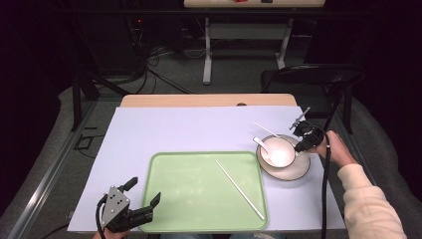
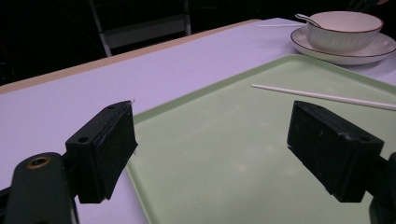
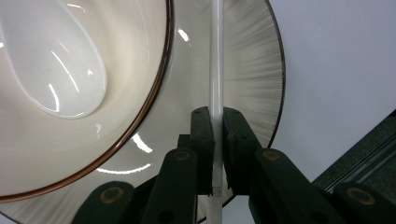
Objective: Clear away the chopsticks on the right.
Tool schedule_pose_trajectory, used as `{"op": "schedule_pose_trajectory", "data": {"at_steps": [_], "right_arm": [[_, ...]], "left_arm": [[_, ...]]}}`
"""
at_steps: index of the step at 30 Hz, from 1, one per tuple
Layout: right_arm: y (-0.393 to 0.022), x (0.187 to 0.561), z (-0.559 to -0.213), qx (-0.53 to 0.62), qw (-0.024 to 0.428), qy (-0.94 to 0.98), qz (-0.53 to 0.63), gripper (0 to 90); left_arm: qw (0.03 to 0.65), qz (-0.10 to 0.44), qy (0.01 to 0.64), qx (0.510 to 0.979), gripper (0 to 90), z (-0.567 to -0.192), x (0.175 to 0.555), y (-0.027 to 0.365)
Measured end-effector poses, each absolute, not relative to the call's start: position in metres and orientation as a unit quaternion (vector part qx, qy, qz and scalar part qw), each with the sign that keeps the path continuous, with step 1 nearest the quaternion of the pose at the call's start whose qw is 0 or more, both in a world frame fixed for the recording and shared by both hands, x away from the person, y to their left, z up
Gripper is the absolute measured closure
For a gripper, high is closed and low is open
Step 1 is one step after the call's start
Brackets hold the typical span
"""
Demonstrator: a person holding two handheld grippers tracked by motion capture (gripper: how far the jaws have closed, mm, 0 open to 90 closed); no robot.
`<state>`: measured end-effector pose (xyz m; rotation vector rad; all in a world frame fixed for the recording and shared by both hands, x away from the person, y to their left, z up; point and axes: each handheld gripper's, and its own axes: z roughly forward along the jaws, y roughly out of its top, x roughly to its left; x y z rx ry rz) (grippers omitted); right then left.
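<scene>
Chopstick [image 3: 216, 70] is pinched in the right gripper [image 3: 217, 122] jaws over the plate [image 3: 252, 70] at far right; a thin grip could let it swivel and knock the bowl [image 3: 116, 93]. Left gripper [image 2: 212, 144] jaws gape empty near the tray [image 2: 224, 154].

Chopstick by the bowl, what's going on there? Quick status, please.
Right gripper shut on one white chopstick, over the plate beside the bowl. Left gripper open, empty, at the green tray. Second chopstick on the tray. Nothing in the way.
</scene>
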<state>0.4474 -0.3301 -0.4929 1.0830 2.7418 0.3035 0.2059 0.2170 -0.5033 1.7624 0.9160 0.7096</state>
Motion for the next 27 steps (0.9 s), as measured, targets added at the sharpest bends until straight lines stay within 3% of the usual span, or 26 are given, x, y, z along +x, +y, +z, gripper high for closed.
{"op": "schedule_pose_trajectory", "data": {"at_steps": [27], "right_arm": [[-0.324, 0.401, -0.418, 0.486, 0.149, 0.849, 0.146, 83.6]], "left_arm": [[0.492, 0.293, 0.376, 0.729, 15.4, -0.503, 0.206, 0.217]]}}
